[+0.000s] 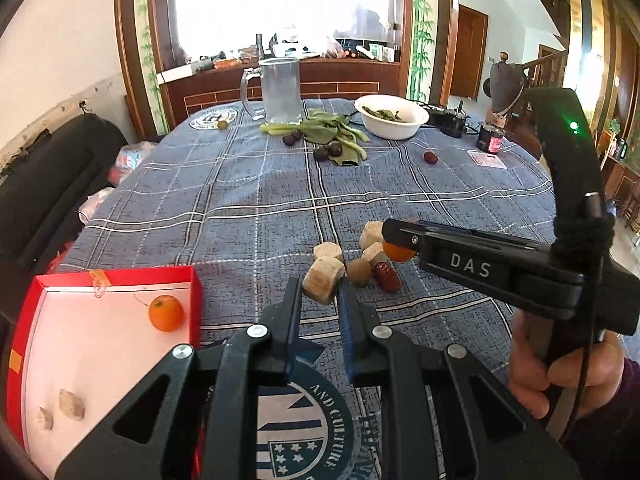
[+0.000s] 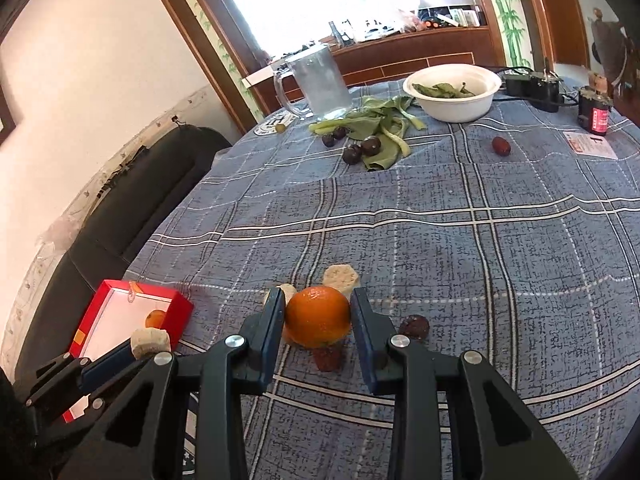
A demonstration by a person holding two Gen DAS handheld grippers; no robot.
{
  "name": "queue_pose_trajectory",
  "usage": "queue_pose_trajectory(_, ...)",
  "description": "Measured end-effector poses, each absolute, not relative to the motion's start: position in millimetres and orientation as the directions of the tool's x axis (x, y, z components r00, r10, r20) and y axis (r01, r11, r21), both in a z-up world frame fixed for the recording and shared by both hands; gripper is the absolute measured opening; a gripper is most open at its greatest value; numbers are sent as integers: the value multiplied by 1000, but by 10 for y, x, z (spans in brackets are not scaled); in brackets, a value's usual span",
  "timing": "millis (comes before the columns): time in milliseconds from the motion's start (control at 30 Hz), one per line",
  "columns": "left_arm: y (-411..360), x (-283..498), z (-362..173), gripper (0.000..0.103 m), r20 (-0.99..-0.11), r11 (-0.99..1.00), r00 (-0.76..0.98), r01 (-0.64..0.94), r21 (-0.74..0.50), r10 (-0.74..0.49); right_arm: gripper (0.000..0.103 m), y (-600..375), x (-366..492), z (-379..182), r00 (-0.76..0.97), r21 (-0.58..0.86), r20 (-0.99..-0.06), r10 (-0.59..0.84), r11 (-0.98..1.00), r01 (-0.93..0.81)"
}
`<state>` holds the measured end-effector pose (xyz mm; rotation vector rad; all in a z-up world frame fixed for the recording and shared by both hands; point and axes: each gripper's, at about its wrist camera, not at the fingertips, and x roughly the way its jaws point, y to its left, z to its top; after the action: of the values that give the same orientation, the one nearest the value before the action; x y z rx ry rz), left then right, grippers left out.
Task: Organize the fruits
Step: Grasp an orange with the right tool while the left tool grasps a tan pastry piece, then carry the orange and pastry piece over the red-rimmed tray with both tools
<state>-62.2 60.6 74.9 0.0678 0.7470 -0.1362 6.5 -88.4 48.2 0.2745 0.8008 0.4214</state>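
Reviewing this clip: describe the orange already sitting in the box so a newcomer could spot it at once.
Find the red box at the near left edge of the blue plaid tablecloth. On its pale floor, towards the far right corner, sits a small orange. It is the only round, bright fruit inside; the other contents are two small beige pieces nearer the camera.

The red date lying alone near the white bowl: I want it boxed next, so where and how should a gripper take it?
Grip the red date across its narrow middle, coming from above. It is small, oval, lies flat on the cloth, and has bare space all around.
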Motion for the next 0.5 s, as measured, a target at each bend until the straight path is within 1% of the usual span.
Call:
queue_pose_trajectory(267, 800, -706, 754, 20, -667, 996, 744, 89, 30, -47, 32, -773, -6, 496, 629, 373, -614, 477, 877, -301)
queue_pose_trajectory(500, 1051, -766, 766, 20, -655, 999, 755, 25, 27, -1, 32, -689, -45, 477, 635, 341, -615, 466, 884, -319)
